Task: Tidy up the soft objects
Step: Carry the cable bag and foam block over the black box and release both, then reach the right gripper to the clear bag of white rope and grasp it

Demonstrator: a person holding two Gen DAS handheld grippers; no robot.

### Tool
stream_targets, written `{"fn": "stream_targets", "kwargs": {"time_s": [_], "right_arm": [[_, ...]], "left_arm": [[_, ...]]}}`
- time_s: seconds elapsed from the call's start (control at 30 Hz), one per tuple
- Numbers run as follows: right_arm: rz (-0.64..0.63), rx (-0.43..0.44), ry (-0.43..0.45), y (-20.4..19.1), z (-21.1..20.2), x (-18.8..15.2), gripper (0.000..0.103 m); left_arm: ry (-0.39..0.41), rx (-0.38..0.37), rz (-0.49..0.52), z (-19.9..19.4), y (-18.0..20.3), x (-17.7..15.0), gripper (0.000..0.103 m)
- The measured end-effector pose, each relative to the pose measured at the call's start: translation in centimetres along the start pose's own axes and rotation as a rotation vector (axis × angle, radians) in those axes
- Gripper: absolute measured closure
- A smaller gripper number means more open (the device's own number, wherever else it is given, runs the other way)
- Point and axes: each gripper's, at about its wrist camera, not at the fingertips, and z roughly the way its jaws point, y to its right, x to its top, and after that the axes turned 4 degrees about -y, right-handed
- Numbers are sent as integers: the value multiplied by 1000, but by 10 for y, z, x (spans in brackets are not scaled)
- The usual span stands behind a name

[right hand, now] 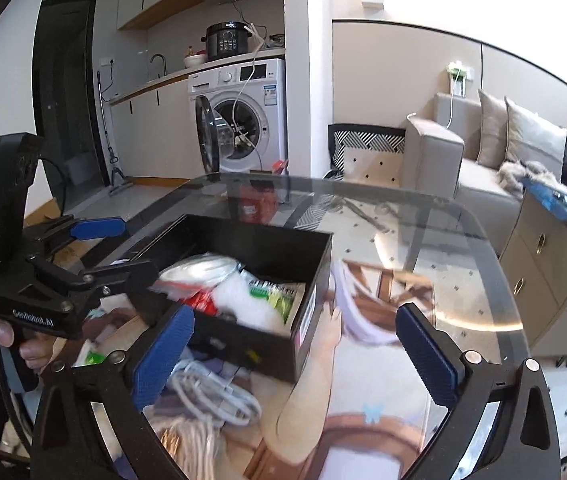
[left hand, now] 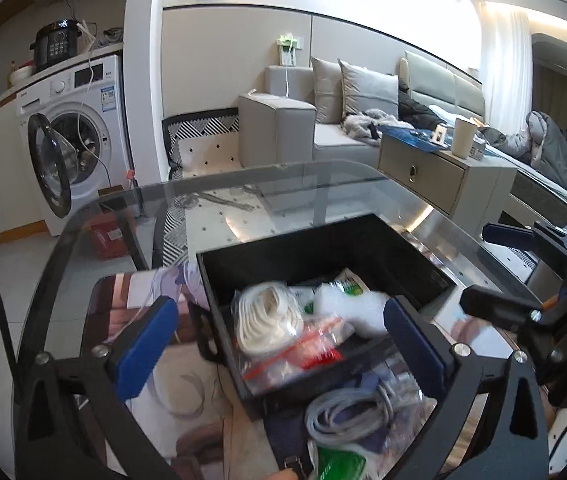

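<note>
A black open box (left hand: 283, 240) stands on the glass table and holds a bagged coil of white cord (left hand: 267, 316), a white foam piece (left hand: 355, 308) and a green-printed packet (right hand: 279, 292). Just in front of the box lie a bagged grey cable (left hand: 347, 412) and a white cable (right hand: 211, 396). My left gripper (left hand: 281, 344) is open, its blue pads wide apart over the box's near side, pressing nothing. To the right of the box my right gripper (right hand: 295, 360) is open too, with nothing between its pads. Each gripper shows in the other's view: the right gripper (left hand: 499, 270) and the left gripper (right hand: 135, 248).
A picture mat (right hand: 363, 420) covers the near part of the glass table (right hand: 423, 216). A hand (right hand: 7, 336) holds the left gripper's handle. Beyond the table stand a washing machine (left hand: 79, 128) with its door open, a grey sofa (left hand: 323, 120) and a low cabinet (left hand: 435, 176).
</note>
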Motion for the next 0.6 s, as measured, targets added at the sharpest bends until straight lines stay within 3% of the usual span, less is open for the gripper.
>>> {"fn": "stream_targets", "kwargs": {"time_s": [0.6], "right_arm": [[-40,18,-69,-15,-30,-45,0]], "left_arm": [[-22,27,19,-47,-4,-48,0]]}}
